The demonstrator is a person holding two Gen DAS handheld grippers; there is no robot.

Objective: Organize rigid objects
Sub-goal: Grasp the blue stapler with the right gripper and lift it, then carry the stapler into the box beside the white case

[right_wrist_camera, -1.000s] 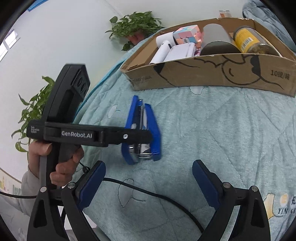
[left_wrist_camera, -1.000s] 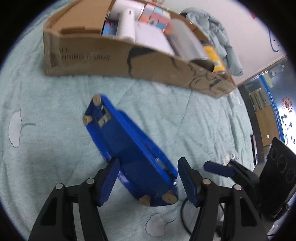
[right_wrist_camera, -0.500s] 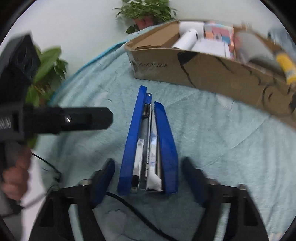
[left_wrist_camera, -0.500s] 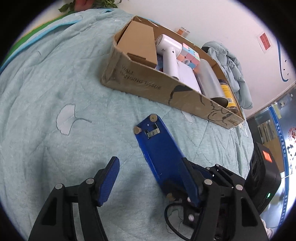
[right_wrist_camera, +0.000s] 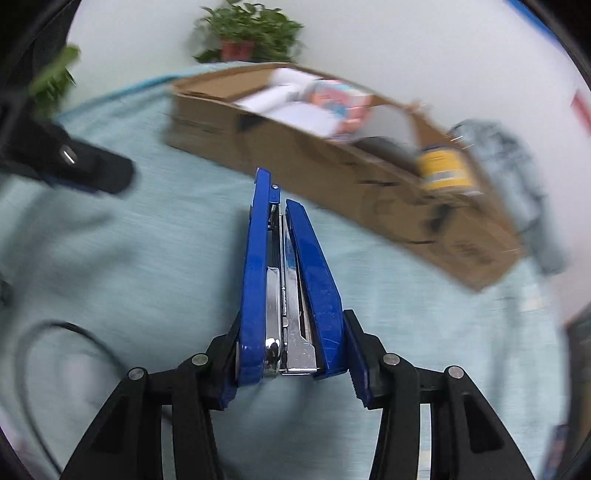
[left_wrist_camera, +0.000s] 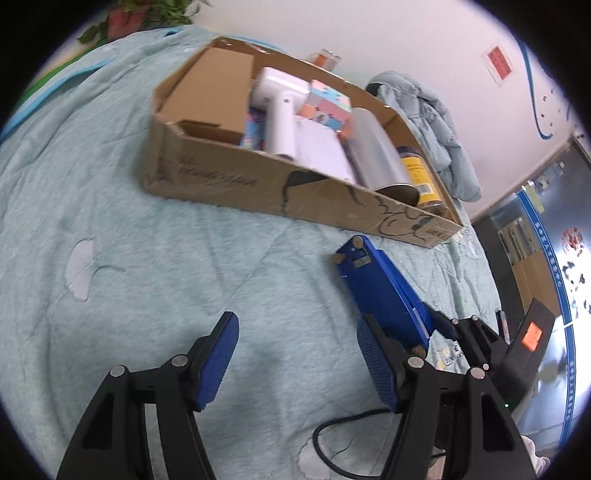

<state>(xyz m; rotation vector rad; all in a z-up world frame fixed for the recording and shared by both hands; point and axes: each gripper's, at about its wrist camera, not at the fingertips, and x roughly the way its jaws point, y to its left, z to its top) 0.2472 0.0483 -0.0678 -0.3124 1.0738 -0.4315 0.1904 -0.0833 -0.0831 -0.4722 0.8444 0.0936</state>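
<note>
The right gripper [right_wrist_camera: 291, 363] fills the bottom of the frame, its jaws closing on the near end of a blue stapler [right_wrist_camera: 290, 291], whose two blue sides its pads press from left and right. The stapler runs up the centre of the frame over a pale green quilt [right_wrist_camera: 129, 266]. Across the upper half lies a blurred cardboard box [right_wrist_camera: 332, 166] holding white items and a yellow-labelled jar [right_wrist_camera: 445, 171]. A potted plant [right_wrist_camera: 247, 35] stands at top centre. The other gripper's black finger [right_wrist_camera: 92, 166] enters from the left.
</note>
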